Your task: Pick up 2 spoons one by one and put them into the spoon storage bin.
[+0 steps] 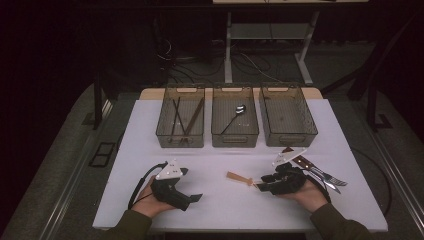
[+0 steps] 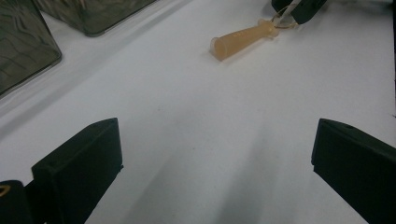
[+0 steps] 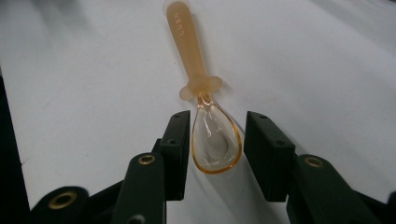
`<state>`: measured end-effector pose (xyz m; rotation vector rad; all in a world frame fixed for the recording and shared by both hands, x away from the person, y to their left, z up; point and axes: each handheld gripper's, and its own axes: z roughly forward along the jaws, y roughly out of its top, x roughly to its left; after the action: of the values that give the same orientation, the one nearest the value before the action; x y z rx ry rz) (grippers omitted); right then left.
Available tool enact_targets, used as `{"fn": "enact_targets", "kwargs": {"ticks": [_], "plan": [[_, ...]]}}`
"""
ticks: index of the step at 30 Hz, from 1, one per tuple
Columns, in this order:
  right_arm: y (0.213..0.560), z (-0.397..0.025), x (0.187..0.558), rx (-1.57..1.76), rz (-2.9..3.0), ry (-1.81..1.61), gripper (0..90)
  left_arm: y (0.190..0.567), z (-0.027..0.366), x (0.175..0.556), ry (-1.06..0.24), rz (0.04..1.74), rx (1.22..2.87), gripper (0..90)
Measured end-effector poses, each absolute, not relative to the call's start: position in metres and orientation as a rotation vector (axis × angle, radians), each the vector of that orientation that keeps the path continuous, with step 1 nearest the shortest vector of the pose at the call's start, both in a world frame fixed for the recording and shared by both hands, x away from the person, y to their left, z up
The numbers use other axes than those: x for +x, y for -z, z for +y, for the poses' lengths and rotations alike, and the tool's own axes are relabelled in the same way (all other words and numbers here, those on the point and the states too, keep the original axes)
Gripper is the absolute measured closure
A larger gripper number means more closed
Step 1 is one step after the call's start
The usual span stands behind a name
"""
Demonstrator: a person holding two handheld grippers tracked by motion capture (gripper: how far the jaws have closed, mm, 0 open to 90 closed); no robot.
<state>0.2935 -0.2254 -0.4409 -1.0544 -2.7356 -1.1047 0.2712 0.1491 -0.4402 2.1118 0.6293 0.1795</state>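
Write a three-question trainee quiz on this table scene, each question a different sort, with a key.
1. True or false: the right gripper straddles the spoon's bowl.
2. Which bin holds a metal spoon? A left, B middle, C right.
3. Fill in: the left gripper's jaws are wide ____.

Key: 1 true; 2 B; 3 open. The jaws flank the clear bowl with small gaps showing, and the orange handle points away.
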Motion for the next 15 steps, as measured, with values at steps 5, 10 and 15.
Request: {"fn": "enact_targets", "kwargs": {"ticks": [5, 10, 15], "plan": [[0.4427, -0.2229, 0.2922, -1.032, -2.766, 1.079, 63.9, 0.4404, 0.1489, 0.2712, -0.180, 0.630, 2.112, 0.9], [0.4425, -0.2219, 0.2911, -1.018, -2.782, 1.074, 64.9, 0.4404, 0.1488, 0.2711, -0.179, 0.629, 2.112, 0.9], [0.4429, -0.2237, 0.2928, -1.023, -2.746, 1.082, 62.6, 0.4405, 0.1484, 0.2708, -0.178, 0.637, 2.103, 0.9]]}}
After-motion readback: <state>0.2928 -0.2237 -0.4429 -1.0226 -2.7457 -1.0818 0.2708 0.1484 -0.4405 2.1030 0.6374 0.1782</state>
